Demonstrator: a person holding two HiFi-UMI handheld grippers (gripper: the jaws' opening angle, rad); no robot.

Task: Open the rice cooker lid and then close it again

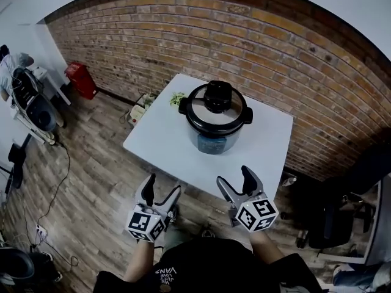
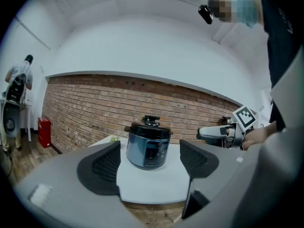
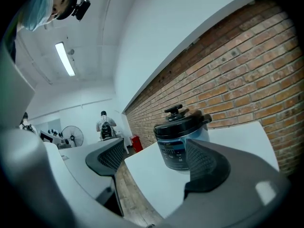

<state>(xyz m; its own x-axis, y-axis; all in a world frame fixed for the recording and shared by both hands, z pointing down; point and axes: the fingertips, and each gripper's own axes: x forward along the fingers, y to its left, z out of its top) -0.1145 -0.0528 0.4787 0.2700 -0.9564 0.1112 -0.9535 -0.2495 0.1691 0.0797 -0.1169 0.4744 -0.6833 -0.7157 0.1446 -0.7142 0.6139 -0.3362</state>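
A blue rice cooker (image 1: 215, 118) stands on a white table (image 1: 165, 145), its black lid (image 1: 215, 107) down, a black knob on top. It also shows as the cooker (image 2: 148, 145) between the left jaws and the cooker (image 3: 182, 139) behind the right jaw. My left gripper (image 1: 164, 190) hovers open off the table's near edge, holding nothing. My right gripper (image 1: 236, 179) is open too, just over that near edge, well short of the cooker. The right gripper (image 2: 223, 132) appears in the left gripper view at the right.
A brick wall (image 1: 275, 54) runs behind the table. Something small and green (image 1: 176, 98) lies at the table's far left corner. A red box (image 1: 80, 79) stands by the wall at left, a black chair (image 1: 333, 221) at right. A cable (image 1: 58, 188) trails over the wooden floor.
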